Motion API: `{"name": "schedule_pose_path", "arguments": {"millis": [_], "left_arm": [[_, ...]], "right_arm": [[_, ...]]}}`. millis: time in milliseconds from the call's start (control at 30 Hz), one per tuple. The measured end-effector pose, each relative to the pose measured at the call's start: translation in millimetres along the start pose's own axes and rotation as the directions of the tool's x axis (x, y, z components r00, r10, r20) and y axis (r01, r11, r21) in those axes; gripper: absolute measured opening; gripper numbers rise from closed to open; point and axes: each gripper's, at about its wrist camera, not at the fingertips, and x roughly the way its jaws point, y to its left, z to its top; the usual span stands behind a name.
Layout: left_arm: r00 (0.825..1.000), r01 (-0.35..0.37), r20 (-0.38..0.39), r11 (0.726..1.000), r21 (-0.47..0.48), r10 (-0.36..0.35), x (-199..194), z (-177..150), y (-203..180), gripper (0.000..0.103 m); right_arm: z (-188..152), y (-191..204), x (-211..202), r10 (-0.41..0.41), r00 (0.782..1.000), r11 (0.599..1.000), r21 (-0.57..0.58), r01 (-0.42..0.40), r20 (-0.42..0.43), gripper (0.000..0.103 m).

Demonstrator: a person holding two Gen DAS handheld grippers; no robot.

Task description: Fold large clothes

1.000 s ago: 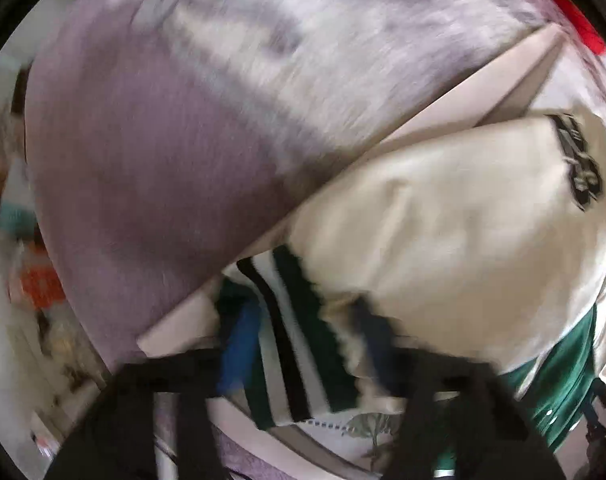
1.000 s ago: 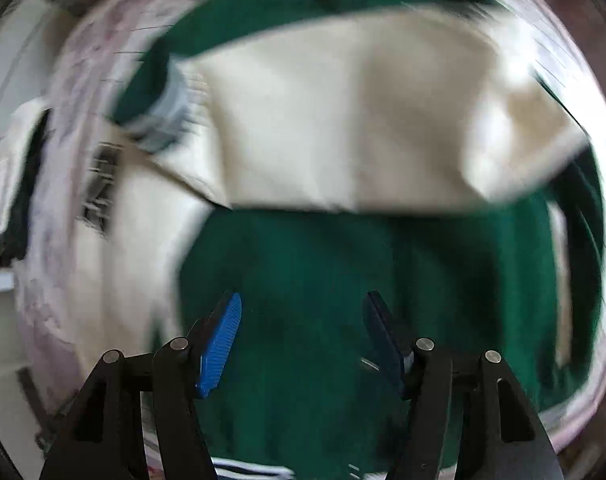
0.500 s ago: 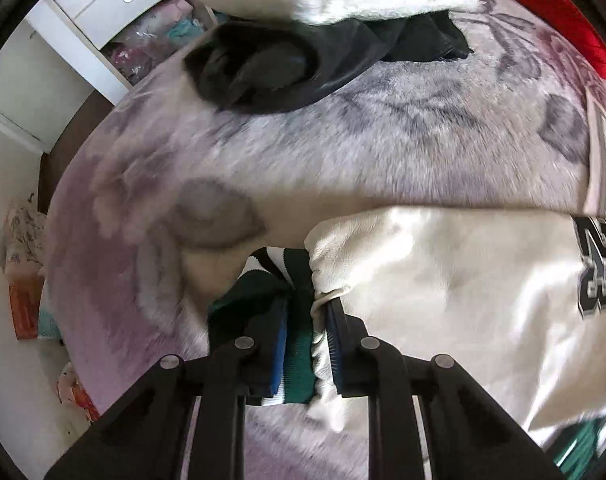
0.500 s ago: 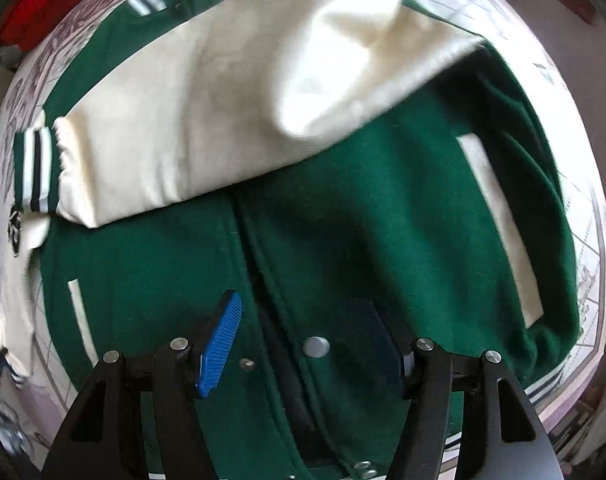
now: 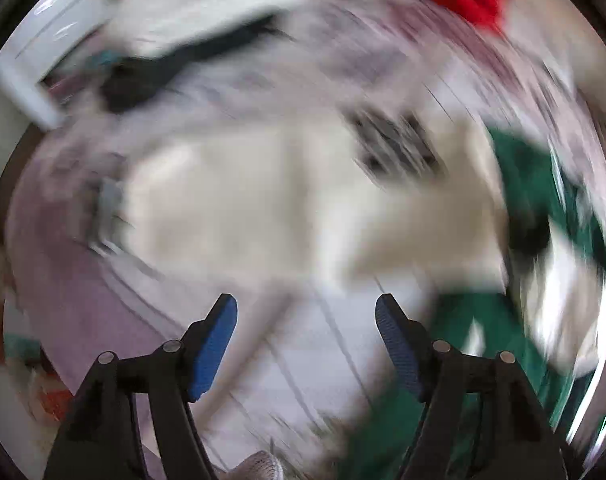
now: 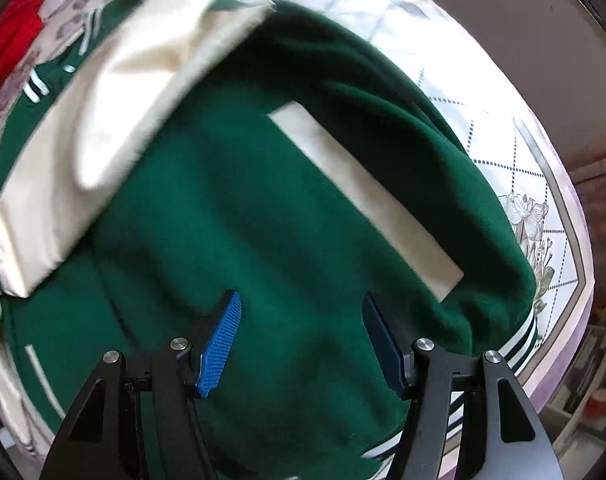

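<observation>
- Both grippers hang over a green jacket (image 6: 263,208) on the bed (image 6: 499,148).
- Left gripper (image 5: 306,344): jaws opening, nothing between them; cream sleeve (image 5: 263,200) at twelve o'clock.
- Right gripper (image 6: 301,340): jaws released, empty.

left view motion-blurred, jacket (image 6: 263,240) hem cropped

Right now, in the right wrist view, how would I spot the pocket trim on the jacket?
Find the green jacket spread over the patterned bedspread. On its right half, above the open right gripper, lies a cream strip running diagonally. Unlike the broad cream sleeve folded across at left, it is narrow, flat and straight-edged.
</observation>
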Motion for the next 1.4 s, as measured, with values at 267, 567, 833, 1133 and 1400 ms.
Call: {"name": "schedule_pose_path", "arguments": {"millis": [267,567,833,1133,1400], "left_arm": [[0.975,-0.038,-0.203,0.967,0.251,0.091,58,-107,-86,0.07],[0.981,-0.078,-0.146,0.955,0.287,0.124,37,-84,-99,0.07],[0.996,-0.086,-0.001,0.938,0.337,0.091,63,-12,-187,0.07],[0.994,-0.082,-0.042,0.95,0.302,0.099,101,-10,-198,0.081],[0.996,0.083,-0.013,0.995,0.057,-0.083,22,20,-161,0.08]], "right_arm": [[-49,-52,31,0.046,0.983,0.998,-0.034,-0.053,-0.176,0.064],[-41,-115,-5,0.096,0.967,0.994,-0.037,-0.108,-0.235,0.064],[79,-108,3,-0.115,0.992,0.968,-0.217,0.124,0.051,0.064],[92,-265,41,0.305,0.942,0.835,0.436,-0.335,0.14,0.024],[64,-195,12,0.255,0.967,0.923,0.296,-0.245,0.005,0.048]]}}
